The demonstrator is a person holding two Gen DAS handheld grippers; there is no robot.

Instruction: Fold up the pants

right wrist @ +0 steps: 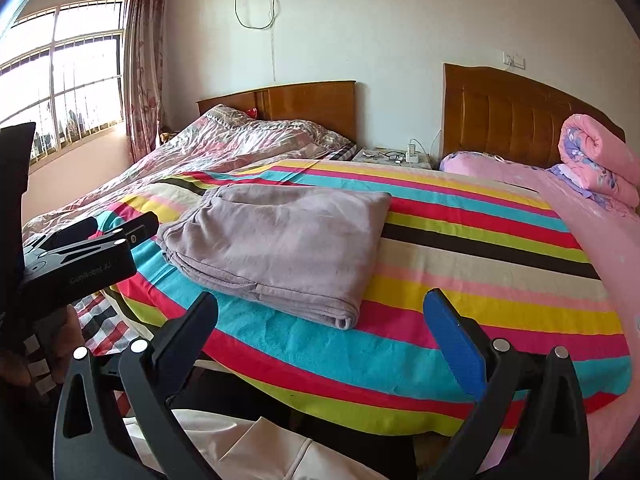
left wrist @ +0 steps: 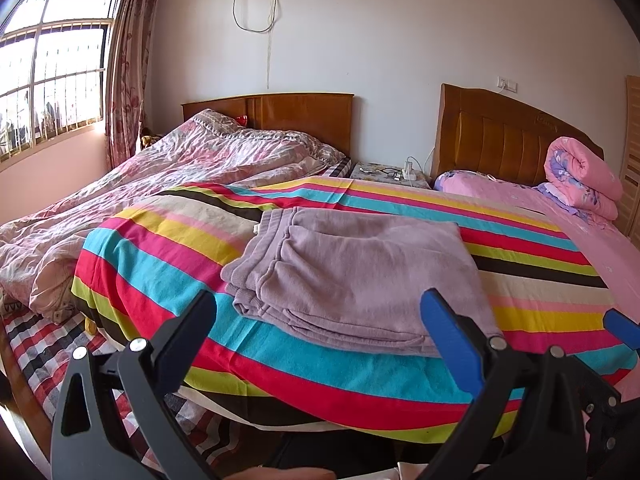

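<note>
— What was the room like, and what did the work lie on?

— A bedroom with pale walls. A barred window with a patterned pink curtain stood on the left, and two brown wooden headboards were against the far wall, a small nightstand between them. The nearer bed carried a brightly striped blanket in red, turquoise, yellow, pink and dark brown, spread over a pink sheet. A crumpled floral quilt covered the bed on the left, and a rolled pink quilt sat by the right headboard.

— And the pants?

— The lilac fleece pants lay folded into a thick rectangular stack on the striped blanket, toward its left half. The ribbed waistband faced the far left; the long axis ran from there toward the near right, slanting across the stripes.

— The grippers?

— The left gripper hovered before the stack's near edge, jaws wide apart, holding nothing. The right gripper was likewise spread and empty, over the blanket to the right of the pants.
</note>
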